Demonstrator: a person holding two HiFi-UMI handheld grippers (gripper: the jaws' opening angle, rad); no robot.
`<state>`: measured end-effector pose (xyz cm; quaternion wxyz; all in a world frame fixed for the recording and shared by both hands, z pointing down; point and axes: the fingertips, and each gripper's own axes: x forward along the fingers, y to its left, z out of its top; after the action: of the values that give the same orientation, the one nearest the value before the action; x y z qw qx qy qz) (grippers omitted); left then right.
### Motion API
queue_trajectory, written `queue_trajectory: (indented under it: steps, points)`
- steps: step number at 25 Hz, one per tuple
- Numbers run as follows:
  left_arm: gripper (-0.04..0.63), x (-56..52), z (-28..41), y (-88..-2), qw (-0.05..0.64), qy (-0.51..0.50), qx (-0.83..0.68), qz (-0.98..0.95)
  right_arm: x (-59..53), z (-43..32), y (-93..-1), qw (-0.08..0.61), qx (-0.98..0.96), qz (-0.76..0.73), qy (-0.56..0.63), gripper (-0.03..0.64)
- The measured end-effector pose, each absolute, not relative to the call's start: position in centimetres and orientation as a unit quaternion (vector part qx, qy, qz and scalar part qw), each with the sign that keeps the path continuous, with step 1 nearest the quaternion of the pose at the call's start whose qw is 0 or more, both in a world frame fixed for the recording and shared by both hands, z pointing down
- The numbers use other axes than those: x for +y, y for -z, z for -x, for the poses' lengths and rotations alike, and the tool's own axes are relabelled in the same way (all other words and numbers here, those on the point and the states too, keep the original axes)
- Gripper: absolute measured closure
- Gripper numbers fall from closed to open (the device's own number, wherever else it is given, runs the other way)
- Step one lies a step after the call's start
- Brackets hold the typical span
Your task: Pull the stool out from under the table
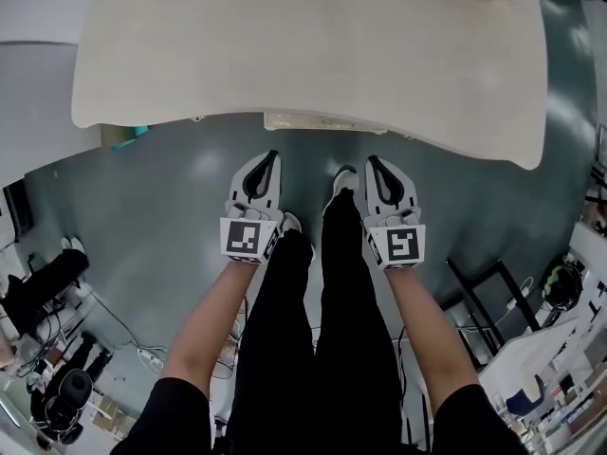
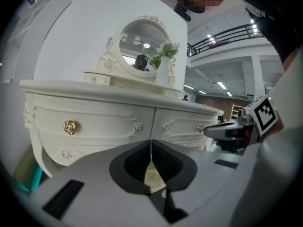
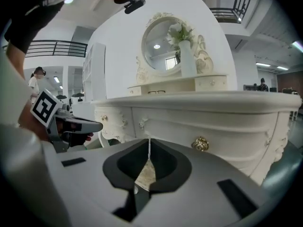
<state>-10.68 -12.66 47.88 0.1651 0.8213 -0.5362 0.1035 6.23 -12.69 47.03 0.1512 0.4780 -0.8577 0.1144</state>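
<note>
Both left gripper [image 1: 273, 156] and right gripper [image 1: 371, 161]: fingers [image 1: 266, 172] fully shut, empty, near desk [image 1: 313, 45]; stool [image 1: 313, 121] shows only cream edge beneath desk.

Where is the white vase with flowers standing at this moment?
In the left gripper view, the white vase with flowers stands on the cream dressing table, at the right edge of the round mirror.

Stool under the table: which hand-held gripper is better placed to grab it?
Left, narrowly. The left hand-held gripper points at the visible edge of the stool; the right hand-held gripper sits just past its end. Both are shut.
</note>
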Motion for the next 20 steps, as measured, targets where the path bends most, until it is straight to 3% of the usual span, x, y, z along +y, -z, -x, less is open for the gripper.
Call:
queue_trajectory:
  steps: [6,20]
  points:
    - [0.58,-12.3,10.0,-51.4,0.184,-0.1,-0.542,-0.814,-13.7,-8.7,-52.1,0.162,-0.832,-0.505,-0.165,0.597]
    - [0.561,-13.6,12.8,-58.7,0.235,-0.099,-0.585,-0.77,-15.6,-11.4,-61.5,0.255,-0.83,-0.475,-0.144,0.58]
